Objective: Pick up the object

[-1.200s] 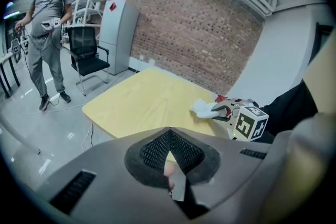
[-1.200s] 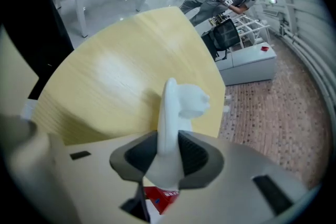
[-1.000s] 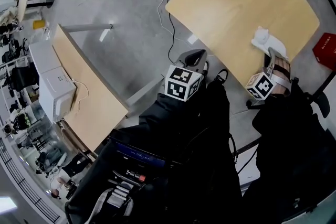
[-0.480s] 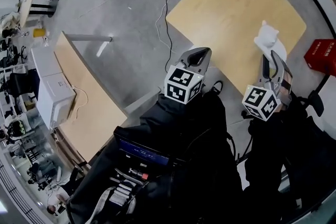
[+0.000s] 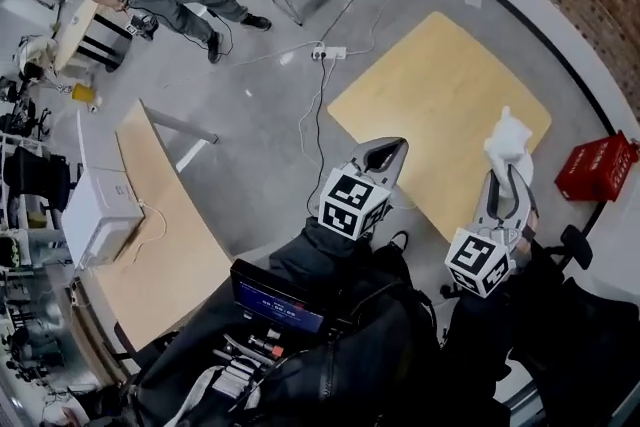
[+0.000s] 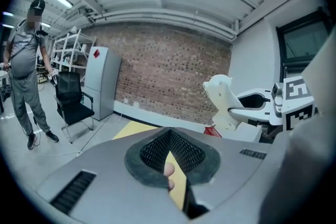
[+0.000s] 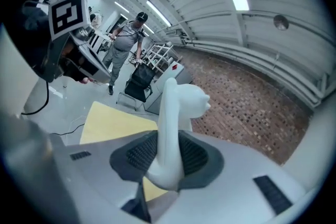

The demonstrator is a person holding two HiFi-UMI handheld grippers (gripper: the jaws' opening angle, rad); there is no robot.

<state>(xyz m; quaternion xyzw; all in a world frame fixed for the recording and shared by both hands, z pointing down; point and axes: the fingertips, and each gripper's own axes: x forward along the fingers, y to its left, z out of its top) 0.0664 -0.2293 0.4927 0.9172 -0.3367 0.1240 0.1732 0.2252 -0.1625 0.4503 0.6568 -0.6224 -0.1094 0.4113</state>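
The right gripper (image 7: pixel 167 150) is clamped on the white object (image 7: pixel 176 105), which is held up in the air. Below it the yellow surface (image 5: pixel 430 95) is seen. To its left, the left gripper (image 6: pixel 169 153) is closed on nothing.

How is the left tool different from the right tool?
The right tool is clamped on a white object, while the left tool is shut with nothing in it. The right tool's pads are held apart by the object, but the left tool's pads meet at the tips. Both carry a marker cube.
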